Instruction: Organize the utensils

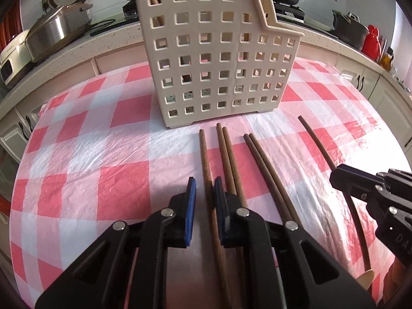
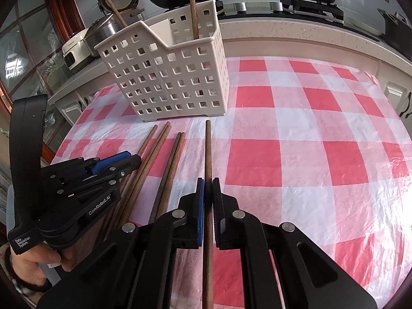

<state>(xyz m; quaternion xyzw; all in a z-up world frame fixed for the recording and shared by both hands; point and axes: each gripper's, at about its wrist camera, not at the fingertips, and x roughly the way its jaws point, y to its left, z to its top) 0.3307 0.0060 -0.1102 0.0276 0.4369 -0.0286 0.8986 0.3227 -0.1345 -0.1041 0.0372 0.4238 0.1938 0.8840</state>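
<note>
Two chopsticks already stand in the white basket (image 2: pixel 175 77). Six more lie on the bench (image 2: pixel 309 154). The left tongs (image 1: pixel 204 193) are open a bit around one chopstick (image 1: pixel 206 159). The right tongs (image 2: pixel 208 193) are almost closed on another chopstick (image 2: pixel 208 149).

A red-and-white checked cloth (image 2: pixel 296 134) covered the tabletop (image 1: pixel 77 154); a perforated cream basket (image 1: pixel 219 59) and six loose chopsticks (image 1: pixel 226 154) lay on it.

"GenRobot.AI" on left tool (image 2: pixel 128 158)
</note>
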